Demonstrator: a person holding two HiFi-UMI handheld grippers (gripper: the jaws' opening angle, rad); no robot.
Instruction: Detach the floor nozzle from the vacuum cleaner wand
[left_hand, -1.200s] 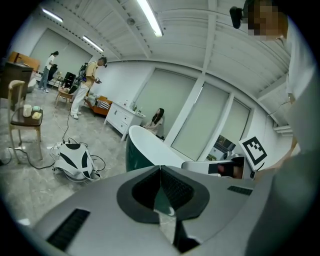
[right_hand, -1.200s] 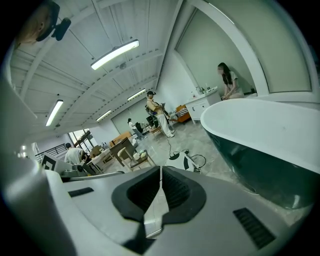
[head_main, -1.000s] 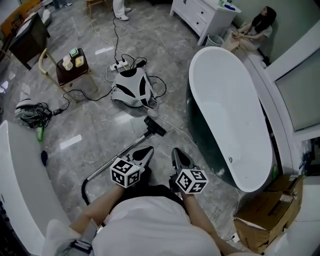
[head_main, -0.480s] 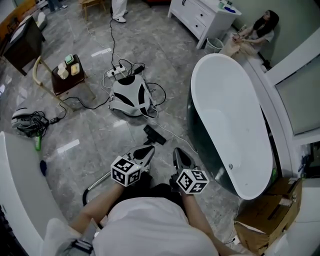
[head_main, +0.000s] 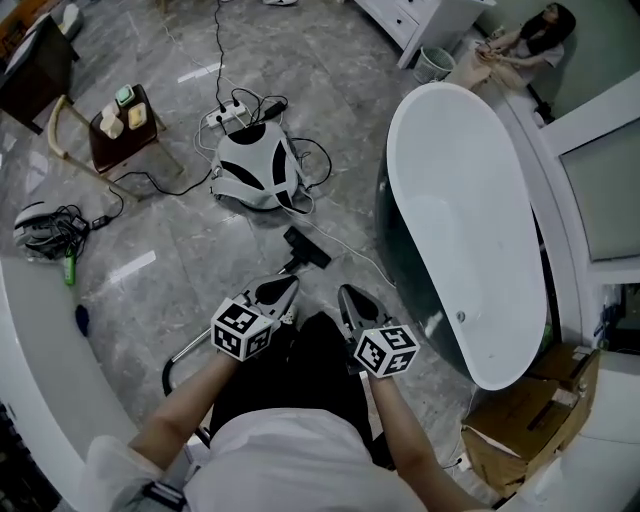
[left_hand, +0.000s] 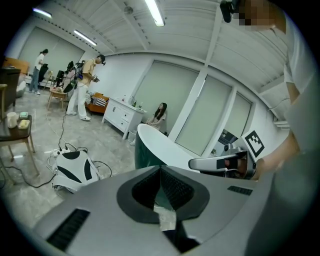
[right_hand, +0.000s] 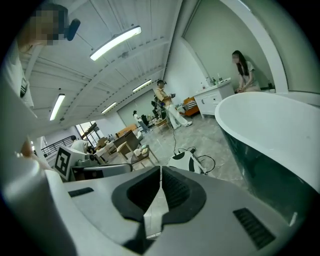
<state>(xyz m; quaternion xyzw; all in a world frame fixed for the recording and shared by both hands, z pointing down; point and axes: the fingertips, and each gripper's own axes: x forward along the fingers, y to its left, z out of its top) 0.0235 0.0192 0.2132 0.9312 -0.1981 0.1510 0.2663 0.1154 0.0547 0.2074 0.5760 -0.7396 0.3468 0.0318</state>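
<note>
**Materials and shapes.** The floor nozzle (head_main: 308, 250) is a flat black bar with a short neck. It lies on polished grey marble-pattern floor (head_main: 180, 260). The wand (head_main: 192, 349) is a thin, shiny metal tube that joins the neck. The vacuum cleaner body (head_main: 255, 170) is a rounded white shell with black panels and has loose black cable around it. A glossy white oval bathtub (head_main: 460, 230) with a dark outer wall stands to the right-hand side of the right gripper.

**Pose.** Both forearms extend forward from the torso, side by side. The left gripper (head_main: 279, 289) and the right gripper (head_main: 352, 298) point forward and slightly down. Their marker cubes are nearest the person.

**Gripper state.** The ribbed black pads of each gripper are pressed together. Nothing is between them, so both grippers are clenched and empty.

**Nozzle position.** The nozzle lies on the floor just ahead of the left gripper's tips and does not touch them. It is ahead and to the left of the right gripper. The wand runs back from the nozzle under the left gripper and comes out beside the left forearm.
</note>
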